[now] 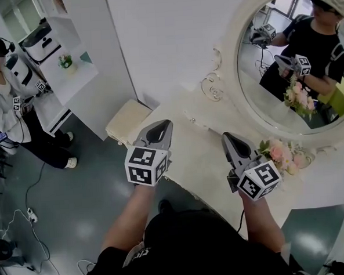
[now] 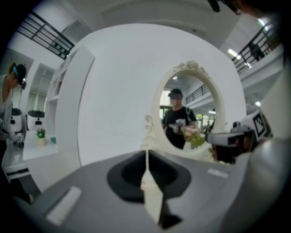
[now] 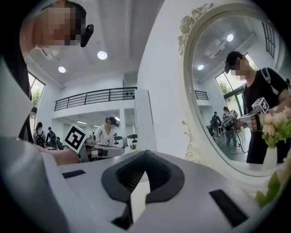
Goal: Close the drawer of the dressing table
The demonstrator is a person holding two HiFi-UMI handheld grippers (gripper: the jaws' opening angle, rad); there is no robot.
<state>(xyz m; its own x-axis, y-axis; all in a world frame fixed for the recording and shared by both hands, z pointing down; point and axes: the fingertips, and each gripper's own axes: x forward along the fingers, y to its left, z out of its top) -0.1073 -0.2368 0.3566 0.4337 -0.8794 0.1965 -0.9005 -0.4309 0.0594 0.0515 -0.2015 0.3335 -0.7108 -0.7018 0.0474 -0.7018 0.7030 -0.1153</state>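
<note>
Two tools: left hand-held gripper and right hand-held gripper, jaws closed, empty, over the surface. Drawer unseen, likely beneath them; closed tips pushing blind could slip off its front.

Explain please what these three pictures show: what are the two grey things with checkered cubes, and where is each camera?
No robot arm is here: a person holds a grey tool in each hand. The head view looks down from the person's head. The left tool and the right tool point toward the white dressing table and its oval mirror. The cubes are markers fixed on the tools. The other two pictures come from cameras riding on each tool, looking along its jaws. Both pairs of jaws are together and hold nothing. Pink flowers stand on the table top. The drawer is not visible.
</note>
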